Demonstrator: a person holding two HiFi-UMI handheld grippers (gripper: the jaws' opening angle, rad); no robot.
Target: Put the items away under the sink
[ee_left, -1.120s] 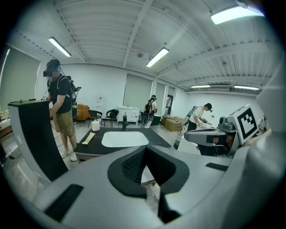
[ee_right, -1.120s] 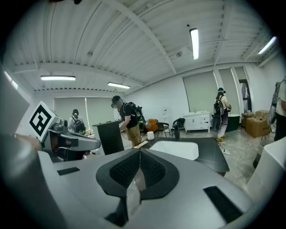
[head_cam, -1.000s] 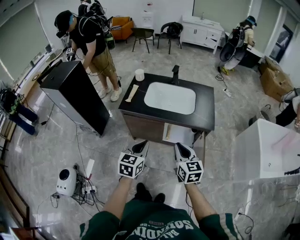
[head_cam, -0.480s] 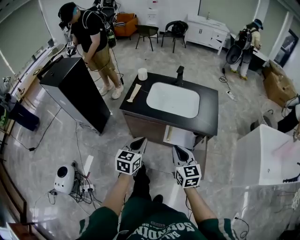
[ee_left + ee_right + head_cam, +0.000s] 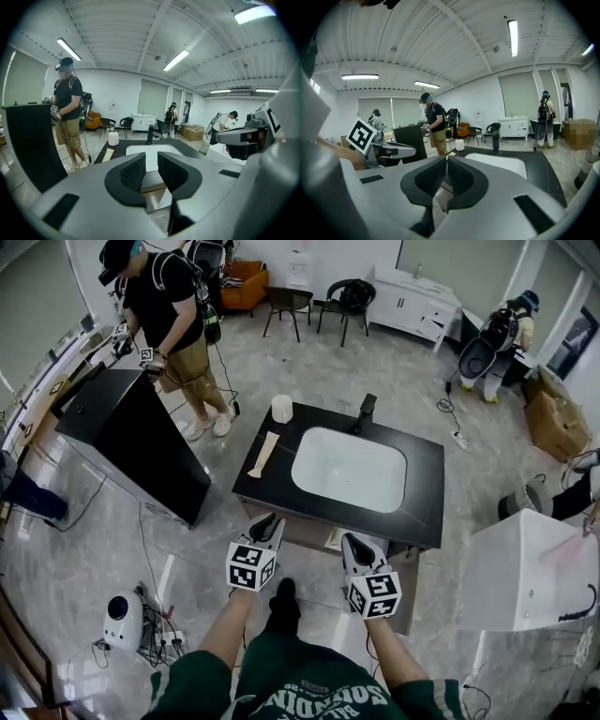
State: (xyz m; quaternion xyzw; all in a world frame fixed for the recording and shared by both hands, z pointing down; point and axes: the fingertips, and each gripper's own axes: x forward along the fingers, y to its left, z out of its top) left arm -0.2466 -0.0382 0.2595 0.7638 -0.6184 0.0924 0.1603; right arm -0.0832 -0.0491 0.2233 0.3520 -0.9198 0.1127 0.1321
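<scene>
The sink vanity has a black top, a white basin and a black faucet. On its left part stand a white roll and a flat beige strip. Both show in the left gripper view too, the roll behind the strip. My left gripper is at the vanity's front edge. Its jaws have just been opening, and a narrow gap with nothing in it stands between them. My right gripper sits beside it, shut and empty. A brown cabinet door hangs open below the counter.
A tall black cabinet stands to the left with a person behind it. A white unit is close on the right. A white device with cables lies on the floor at left. Chairs and another person are far back.
Both grippers have moved forward to the vanity's front edge, and the vanity sits closer in view. The person at the left has shifted toward the black cabinet.
</scene>
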